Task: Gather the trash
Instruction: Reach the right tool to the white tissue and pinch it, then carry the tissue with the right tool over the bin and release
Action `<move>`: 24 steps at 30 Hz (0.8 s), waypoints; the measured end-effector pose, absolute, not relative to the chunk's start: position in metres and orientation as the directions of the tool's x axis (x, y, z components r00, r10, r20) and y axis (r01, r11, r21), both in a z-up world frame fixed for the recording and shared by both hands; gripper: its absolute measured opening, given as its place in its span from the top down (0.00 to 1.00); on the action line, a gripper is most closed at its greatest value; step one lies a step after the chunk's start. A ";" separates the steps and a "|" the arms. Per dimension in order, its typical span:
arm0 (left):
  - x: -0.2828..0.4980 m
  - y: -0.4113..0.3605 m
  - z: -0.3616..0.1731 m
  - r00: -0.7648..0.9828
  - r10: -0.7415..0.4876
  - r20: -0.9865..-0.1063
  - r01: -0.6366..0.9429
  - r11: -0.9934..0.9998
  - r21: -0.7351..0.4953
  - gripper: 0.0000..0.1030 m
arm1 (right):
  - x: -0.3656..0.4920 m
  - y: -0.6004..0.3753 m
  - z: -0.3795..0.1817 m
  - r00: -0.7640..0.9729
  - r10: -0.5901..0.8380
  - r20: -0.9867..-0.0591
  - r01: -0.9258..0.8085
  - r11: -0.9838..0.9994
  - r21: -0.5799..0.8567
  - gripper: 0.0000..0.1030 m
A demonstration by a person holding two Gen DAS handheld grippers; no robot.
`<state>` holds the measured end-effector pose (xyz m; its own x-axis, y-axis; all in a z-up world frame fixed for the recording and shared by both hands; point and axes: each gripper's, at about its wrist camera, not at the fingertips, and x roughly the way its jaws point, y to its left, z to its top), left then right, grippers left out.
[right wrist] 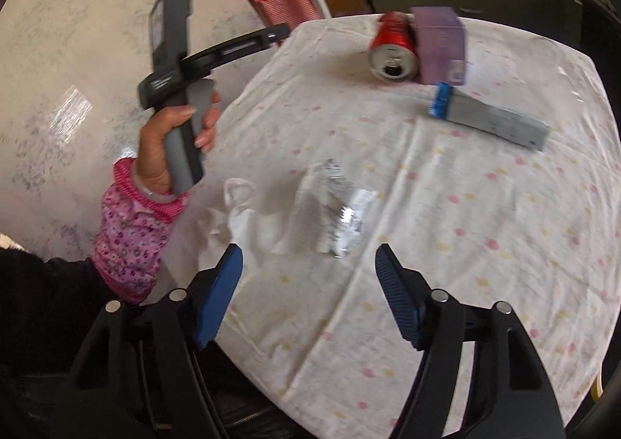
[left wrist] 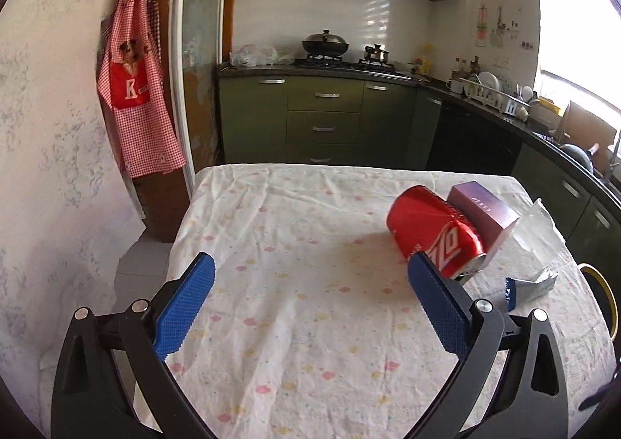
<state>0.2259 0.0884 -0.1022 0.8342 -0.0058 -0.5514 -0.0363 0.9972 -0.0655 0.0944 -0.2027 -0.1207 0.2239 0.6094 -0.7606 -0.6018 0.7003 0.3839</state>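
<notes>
A counter (left wrist: 295,322) draped in a wrinkled white cloth with pastel dots holds the litter. A dented red aluminium drinks can (left wrist: 436,231) lies on its side toward the far right part of the cloth, its open mouth facing the near edge, and it rests against a small lilac cardboard box (left wrist: 483,212) just to its right. In front of the box lies a flat grey-and-blue foil packet (right wrist: 491,117), close to the box's near corner. Nearer the person, a crumpled clear plastic wrapper (right wrist: 335,208) with printed silver patches sits beside a wad of white tissue (right wrist: 236,212); the two are near one another, though the blur keeps me from saying whether they touch.

The left hand-held gripper (left wrist: 310,283) hangs above the cloth with its blue ribbed pads spread wide, nothing between them; the right-hand pad overlaps the can's near end in its own view (contact or mere overlap, I cannot tell). From the other camera the person's left hand (right wrist: 174,136), in a pink floral cuff, grips that tool's grey handle over the counter's left edge.

The right hand-held gripper (right wrist: 308,264) is likewise parted wide and empty, poised just short of the wrapper and tissue.

Behind stand green kitchen cabinets (left wrist: 326,117) and a red checked apron (left wrist: 136,89) hanging on the wall.
</notes>
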 end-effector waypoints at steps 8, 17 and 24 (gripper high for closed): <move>0.227 0.121 -0.111 0.821 0.050 -0.569 -0.136 0.985 -0.110 0.05 | 0.072 -0.127 -0.129 0.185 0.608 -0.772 -0.744 0.600 0.295 0.40; 0.227 0.129 -0.112 0.816 0.069 -0.574 -0.169 0.978 -0.122 0.05 | 0.072 -0.092 -0.162 0.262 0.460 -0.848 -0.762 0.638 0.110 0.65; 0.227 0.126 -0.113 0.817 0.074 -0.572 -0.167 0.980 -0.112 0.05 | 0.068 -0.117 -0.140 0.303 0.492 -0.816 -0.752 0.650 0.112 0.95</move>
<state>0.2269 0.1255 -0.1132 0.8170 0.0736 -0.5720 -0.1670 0.9795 -0.1124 0.0679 -0.1169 -0.1397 0.3034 0.4920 -0.8160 -0.7519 0.6497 0.1122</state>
